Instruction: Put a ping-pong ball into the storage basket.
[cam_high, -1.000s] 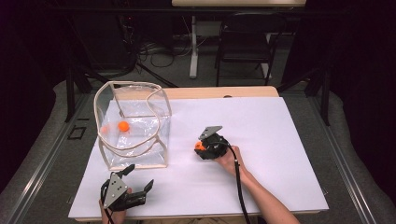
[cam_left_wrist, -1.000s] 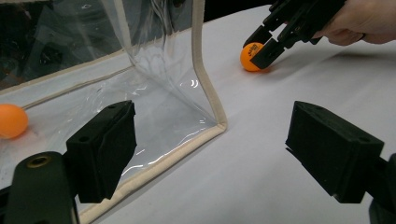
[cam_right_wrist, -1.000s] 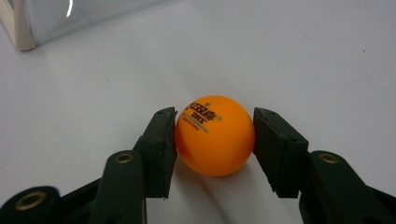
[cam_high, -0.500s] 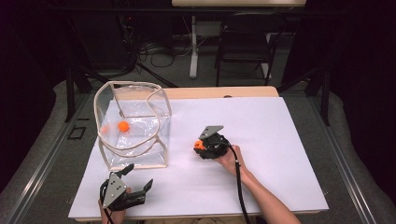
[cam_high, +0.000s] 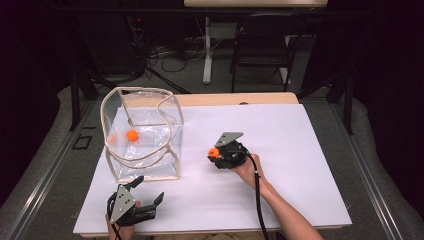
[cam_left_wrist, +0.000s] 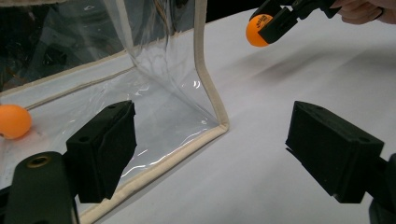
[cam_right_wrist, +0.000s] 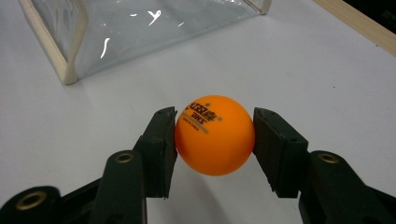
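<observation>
An orange ping-pong ball (cam_right_wrist: 215, 134) with printed lettering sits squeezed between the black pads of my right gripper (cam_right_wrist: 215, 140), a little above the white table. From above, that ball (cam_high: 214, 152) shows at the tip of the right gripper (cam_high: 216, 155), right of a clear plastic bag (cam_high: 142, 132) with a beige rim. A second orange ball (cam_high: 132, 135) lies inside the bag, also seen through its wall (cam_left_wrist: 14, 121). My left gripper (cam_high: 147, 190) rests near the table's front edge below the bag, its jaws wide apart with nothing between them (cam_left_wrist: 210, 154).
The white sheet (cam_high: 300, 150) covers the table, with a wooden strip (cam_high: 240, 99) along the far edge. A chair (cam_high: 262, 45) and cables stand on the dark floor behind. The bag's near corner seam (cam_left_wrist: 219, 126) lies just ahead of the left gripper.
</observation>
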